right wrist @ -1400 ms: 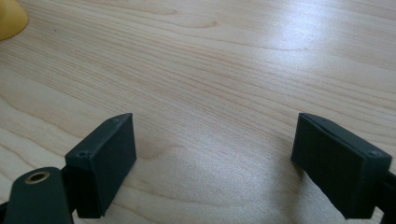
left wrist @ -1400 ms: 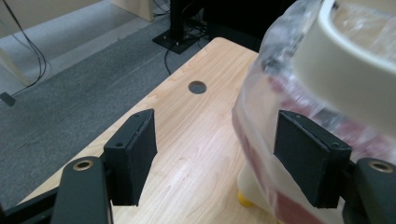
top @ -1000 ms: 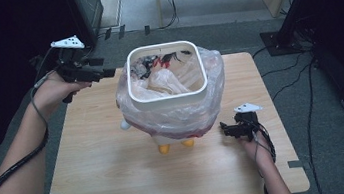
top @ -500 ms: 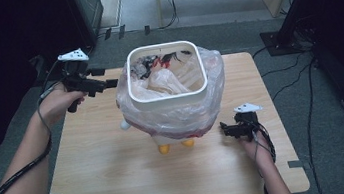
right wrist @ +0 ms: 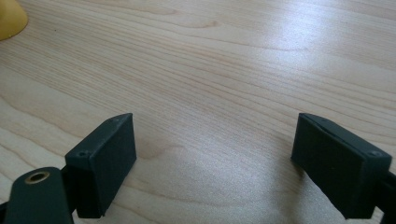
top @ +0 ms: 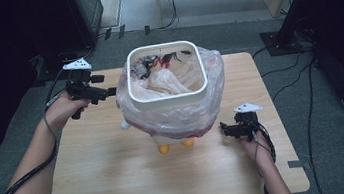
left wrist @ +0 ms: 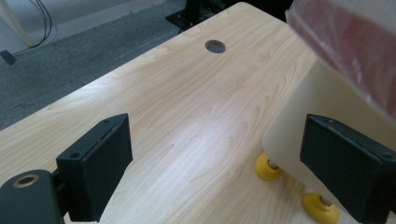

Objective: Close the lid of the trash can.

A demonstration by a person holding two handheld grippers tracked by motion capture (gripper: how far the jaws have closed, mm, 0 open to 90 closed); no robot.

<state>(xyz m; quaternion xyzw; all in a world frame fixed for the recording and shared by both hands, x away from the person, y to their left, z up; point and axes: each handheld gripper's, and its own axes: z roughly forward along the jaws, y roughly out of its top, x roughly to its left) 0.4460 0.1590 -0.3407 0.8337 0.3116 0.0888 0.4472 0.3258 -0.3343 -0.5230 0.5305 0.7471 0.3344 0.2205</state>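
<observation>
Bin [top: 171, 109] unmoved; left hand-held gripper [top: 108, 91] (jaws apart) has neared its bag [top: 211, 107].

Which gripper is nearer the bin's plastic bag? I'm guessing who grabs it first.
Left. The left gripper is level with the plastic bag, its jaws almost at the bag's left edge; the right gripper sits low on the table beside the bin's base.

The bin [top: 168, 90] stands mid-tabletop [top: 96, 187] toward the far edge, left gripper [top: 109, 91] at its left, right gripper [top: 224, 128] near the right edge.
</observation>
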